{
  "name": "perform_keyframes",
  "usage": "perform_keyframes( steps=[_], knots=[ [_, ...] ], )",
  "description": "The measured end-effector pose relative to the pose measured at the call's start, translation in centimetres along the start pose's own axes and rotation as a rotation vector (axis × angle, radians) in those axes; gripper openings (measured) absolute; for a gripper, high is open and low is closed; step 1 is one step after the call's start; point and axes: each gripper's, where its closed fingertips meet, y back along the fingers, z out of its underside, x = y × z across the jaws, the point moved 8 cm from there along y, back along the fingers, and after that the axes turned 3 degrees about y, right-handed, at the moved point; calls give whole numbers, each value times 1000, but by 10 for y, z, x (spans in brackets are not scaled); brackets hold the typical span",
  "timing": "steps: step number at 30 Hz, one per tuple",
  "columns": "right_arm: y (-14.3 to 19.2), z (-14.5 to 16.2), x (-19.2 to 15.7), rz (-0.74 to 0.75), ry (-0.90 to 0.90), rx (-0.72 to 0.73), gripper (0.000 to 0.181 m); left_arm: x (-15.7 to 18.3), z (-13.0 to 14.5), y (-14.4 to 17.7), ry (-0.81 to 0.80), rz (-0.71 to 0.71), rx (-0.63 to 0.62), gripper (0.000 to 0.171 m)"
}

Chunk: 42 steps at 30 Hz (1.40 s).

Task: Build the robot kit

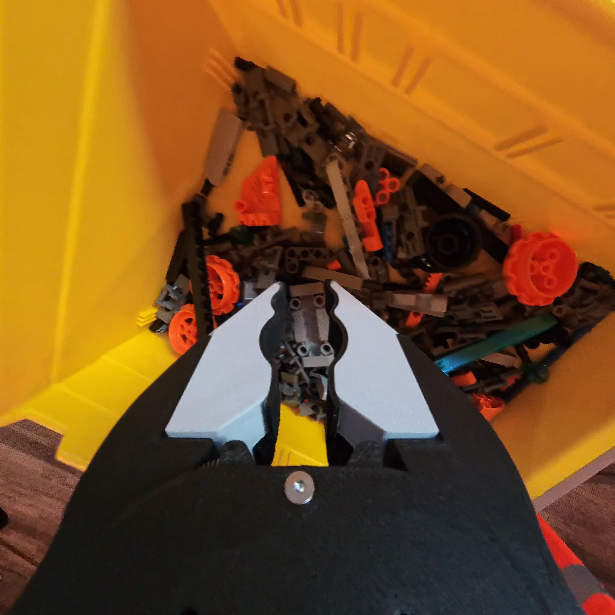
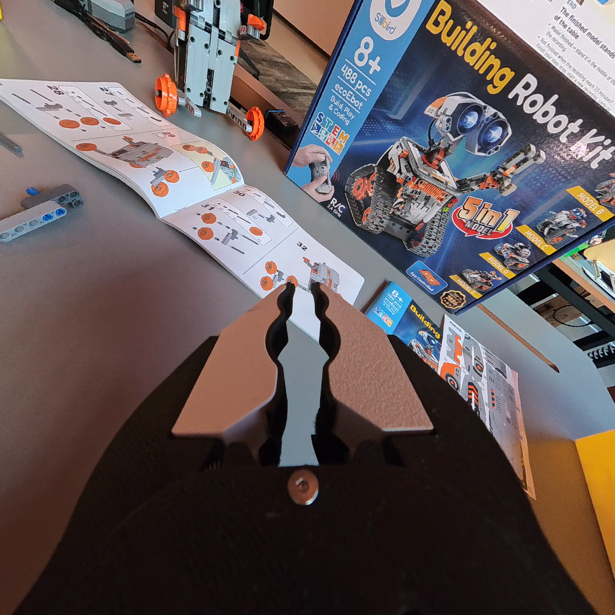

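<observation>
We see two hand-held grippers, each through its own wrist camera.

The left gripper (image 1: 305, 287) reaches down into a yellow bin (image 1: 100, 166), tilted so that its loose building pieces (image 1: 382, 233) have slid into one corner. Its jaws stand a little apart around a grey studded piece (image 1: 309, 319); we cannot tell whether they press it or only frame it. Black and grey beams fill the heap. An orange wheel (image 1: 539, 268) lies against the bin's right wall, two smaller orange wheels (image 1: 219, 283) against the left wall, and a teal beam (image 1: 492, 346) near the front right. We judge the heap sits in the corner because the bin leans, which gathers small parts within reach.

The right gripper (image 2: 302, 288) hovers over a grey table (image 2: 100, 316), jaws slightly apart and holding nothing. Just beyond its tips lies an open booklet (image 2: 173, 173), spread flat, probably for reading. A half-built model (image 2: 209, 56) with orange wheels stands at the far edge. The kit box (image 2: 466, 159) stands upright along the right edge. A pale beam (image 2: 31, 223) lies by the left edge. A sticker sheet (image 2: 479, 376) lies beside the gripper's right.
</observation>
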Motion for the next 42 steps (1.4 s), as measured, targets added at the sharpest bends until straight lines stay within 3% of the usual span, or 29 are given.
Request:
perform_keyframes(
  steps=[4,6,12,15,20,26,29,31,32,38,42],
  knots=[
    [0,0,0,-3,2,-3,11,-12,-2,-5,35,35,-12,27],
    [0,0,0,-2,1,1,11,-14,-1,-12,60,66,-28,40],
    [0,0,0,-6,-4,5,11,3,4,-15,24,166,-61,19],
    [-2,0,-1,-12,0,-1,11,-3,-4,-6,51,147,16,23],
    [-2,1,-2,-10,4,-10,11,-17,-32,4,155,162,259,45],
    [-3,2,-1,-12,-10,-7,11,-3,-38,-19,208,151,288,56],
    [-4,2,-2,-17,-1,-16,11,-4,-39,-32,195,61,256,58],
    [-4,2,-3,-16,3,-19,11,-5,-39,-36,177,21,214,46],
    [-4,2,-3,-14,2,-20,11,-7,-38,-36,173,2,189,29],
    [-3,3,-1,-8,-13,-12,11,-17,-24,-25,245,24,158,11],
    [-4,3,-2,-13,-4,-18,11,-22,-4,-14,315,31,177,11]
  ],
)
